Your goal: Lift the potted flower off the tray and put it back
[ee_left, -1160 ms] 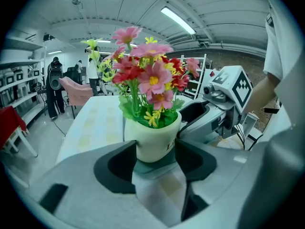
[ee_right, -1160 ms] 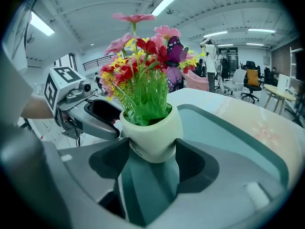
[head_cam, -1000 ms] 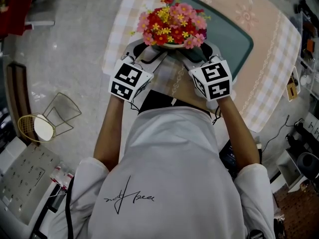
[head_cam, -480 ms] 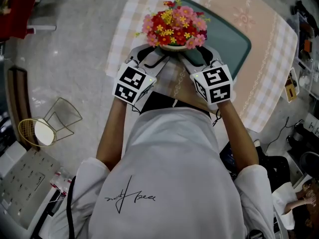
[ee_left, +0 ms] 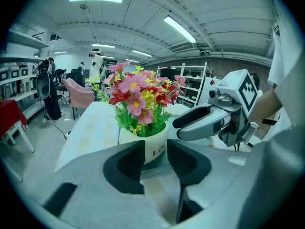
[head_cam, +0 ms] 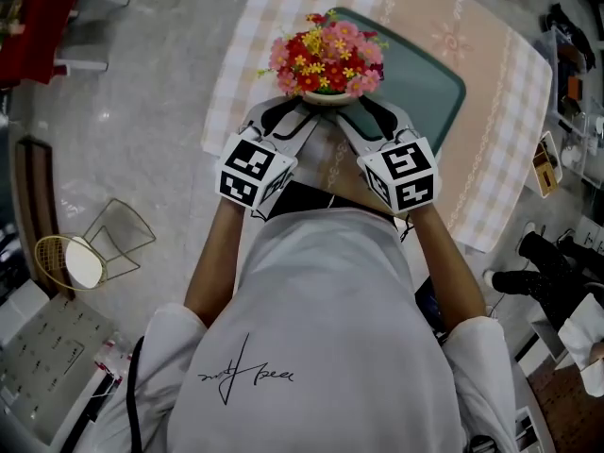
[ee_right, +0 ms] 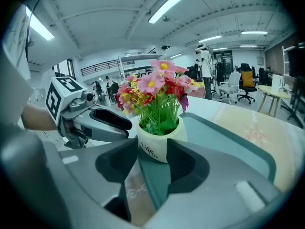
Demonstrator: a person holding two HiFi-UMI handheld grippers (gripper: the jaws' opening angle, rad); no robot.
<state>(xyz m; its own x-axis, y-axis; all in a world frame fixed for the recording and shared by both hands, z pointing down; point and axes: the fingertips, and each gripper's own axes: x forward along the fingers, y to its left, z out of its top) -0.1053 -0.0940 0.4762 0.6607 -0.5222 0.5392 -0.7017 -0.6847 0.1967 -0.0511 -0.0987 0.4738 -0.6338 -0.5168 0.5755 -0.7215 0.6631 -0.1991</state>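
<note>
Evidently the opening step, taking hold for the lift, is in hand. Seen from the head view, the potted flower (head_cam: 326, 55) stands upright at 12 o'clock before the person. It is over the near-left corner of the green tray (head_cam: 425, 88), which lies on the cloth-covered bench (head_cam: 495, 111) and stretches away toward 2 o'clock. The left gripper (ee_left: 155, 148) meets the white pot (ee_right: 159, 140) from about 8 o'clock and the right gripper (ee_right: 153, 152) from about 4 o'clock, so the pot is flanked on both sides below the blooms.

Each gripper's jaws stand partly spread and have just been closing. In each gripper view the pot sits just beyond the jaw tips and is wider than the gap, so neither gripper pinches it between its pads. Whether the tips bear on the pot wall, and whether the base has left the tray, cannot be told.

On this evidence the lift is at its very start. The next move calls for even pressure from both sides and a straight rise with the pot kept upright, so that it neither tips nor slips out. A level descent onto the same corner of the tray then follows, before either gripper lets go.
</note>
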